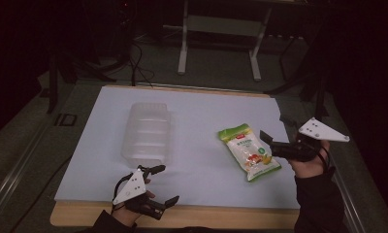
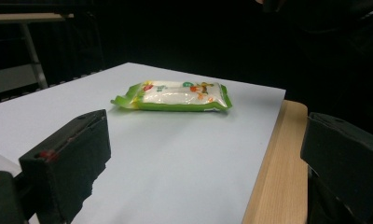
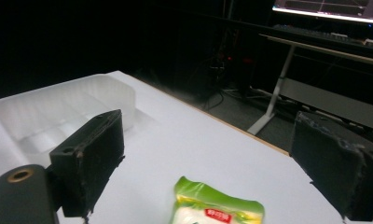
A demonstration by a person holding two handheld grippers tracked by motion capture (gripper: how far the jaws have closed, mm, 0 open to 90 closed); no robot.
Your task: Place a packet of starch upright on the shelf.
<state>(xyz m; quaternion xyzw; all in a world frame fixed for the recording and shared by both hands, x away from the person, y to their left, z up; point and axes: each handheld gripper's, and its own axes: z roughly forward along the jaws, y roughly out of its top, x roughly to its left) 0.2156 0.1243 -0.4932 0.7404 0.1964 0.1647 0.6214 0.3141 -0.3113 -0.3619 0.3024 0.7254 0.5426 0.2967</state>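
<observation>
A green and white snack bag lies flat on the white sheet, right of centre. My right gripper hovers just right of the bag's far end, open and empty. In the right gripper view the bag sits low between the spread jaws of that gripper. A clear plastic container stands left of centre, also seen as the container beyond the left jaw. My left gripper is open at the front edge, below the container. In the left gripper view the left gripper faces the bag from afar.
The sheet covers a wooden table whose front edge shows bare wood. A white desk frame stands on the dark floor behind, with cables nearby. A lit monitor sits on a desk beyond the table.
</observation>
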